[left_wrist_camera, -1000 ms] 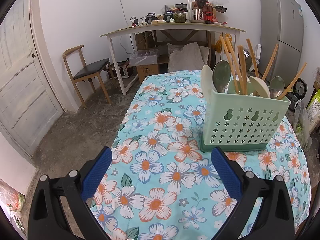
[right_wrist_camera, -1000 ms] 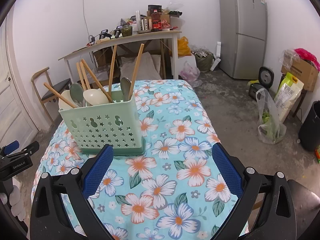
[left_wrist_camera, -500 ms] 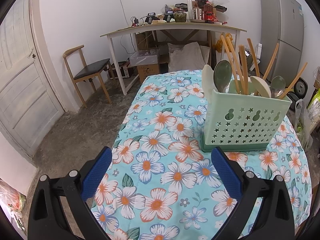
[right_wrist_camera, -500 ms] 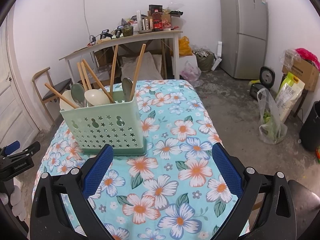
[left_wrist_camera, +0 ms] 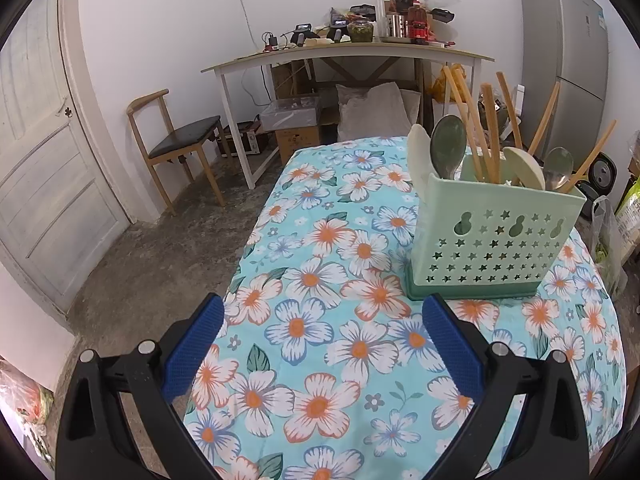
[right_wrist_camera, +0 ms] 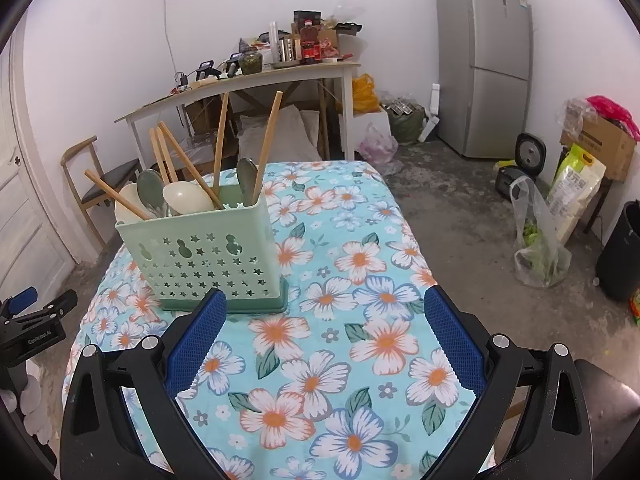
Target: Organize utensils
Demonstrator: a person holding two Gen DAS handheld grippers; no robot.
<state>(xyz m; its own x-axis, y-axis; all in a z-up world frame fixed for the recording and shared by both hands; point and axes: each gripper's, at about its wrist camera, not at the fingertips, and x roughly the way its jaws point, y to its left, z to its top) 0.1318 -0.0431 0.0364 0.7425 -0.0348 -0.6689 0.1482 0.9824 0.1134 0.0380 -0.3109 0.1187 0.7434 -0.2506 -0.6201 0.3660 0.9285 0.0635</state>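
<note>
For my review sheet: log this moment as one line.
left claw: open, empty | right claw: open, empty | utensil holder: upright on floral tablecloth, chopsticks and spoons inside | no loose utensils visible

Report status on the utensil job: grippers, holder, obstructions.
Left gripper open, empty. Right gripper open, empty. Green holder upright on floral cloth, chopsticks and spoons inside. Nothing blocking.

Home dining/storage rm: fridge (right_wrist_camera: 486, 60), floral tablecloth (right_wrist_camera: 320, 344), wooden chair (left_wrist_camera: 172, 148), cluttered side table (left_wrist_camera: 348, 54).
</note>
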